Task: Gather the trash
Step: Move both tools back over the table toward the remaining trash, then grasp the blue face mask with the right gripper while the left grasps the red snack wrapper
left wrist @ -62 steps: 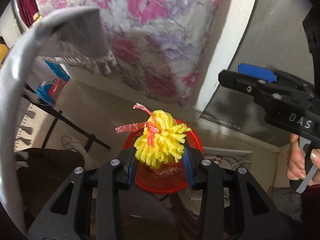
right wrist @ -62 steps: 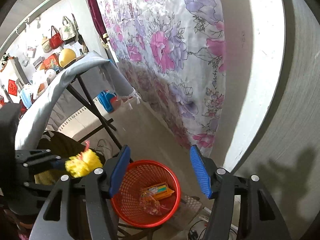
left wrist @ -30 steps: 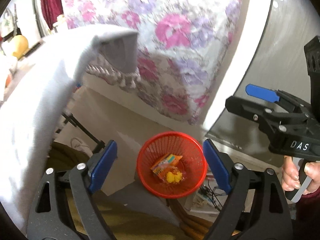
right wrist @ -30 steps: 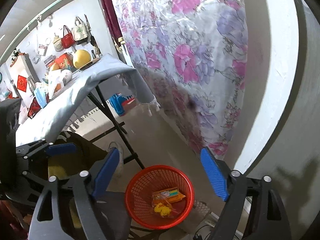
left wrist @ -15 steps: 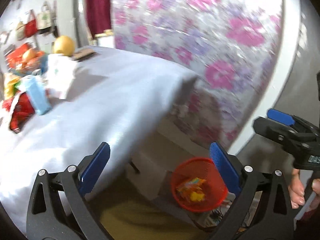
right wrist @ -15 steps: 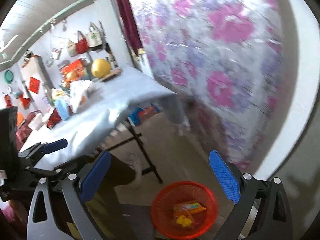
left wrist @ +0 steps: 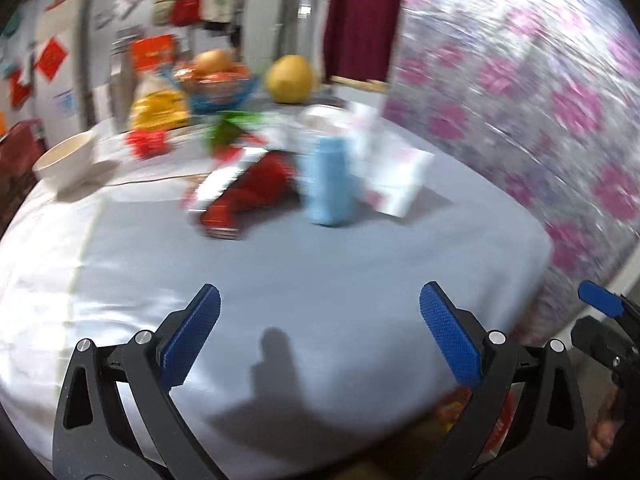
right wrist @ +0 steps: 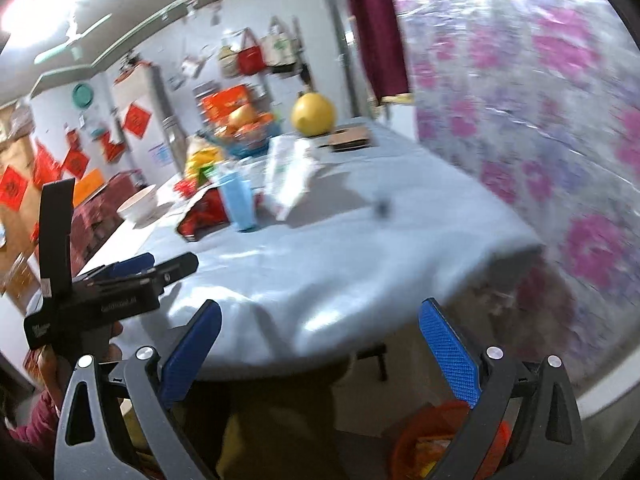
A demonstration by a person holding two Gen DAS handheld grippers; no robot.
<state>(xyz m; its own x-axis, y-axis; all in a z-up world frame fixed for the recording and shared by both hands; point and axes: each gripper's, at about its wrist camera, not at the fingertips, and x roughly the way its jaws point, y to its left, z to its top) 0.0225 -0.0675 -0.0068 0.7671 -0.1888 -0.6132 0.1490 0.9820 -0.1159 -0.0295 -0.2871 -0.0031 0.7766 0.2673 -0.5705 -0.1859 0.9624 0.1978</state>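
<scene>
Grey-clothed tabletop (left wrist: 340,280) ahead of both sets of fingers; red trash basket (right wrist: 420,440) on the floor, low behind the right gripper (right wrist: 320,344), wrappers inside; light blue bottle (left wrist: 328,184) upright beyond the left gripper (left wrist: 320,336), red packet (left wrist: 248,196) just beside it; fingers (left wrist: 192,340) of both spread wide, nothing between, jaws having just been opening; blurred throughout.

Red mesh bin (right wrist: 436,440) on floor below table edge, wrappers inside; red wrapper (left wrist: 244,196) flat on tablecloth.
</scene>
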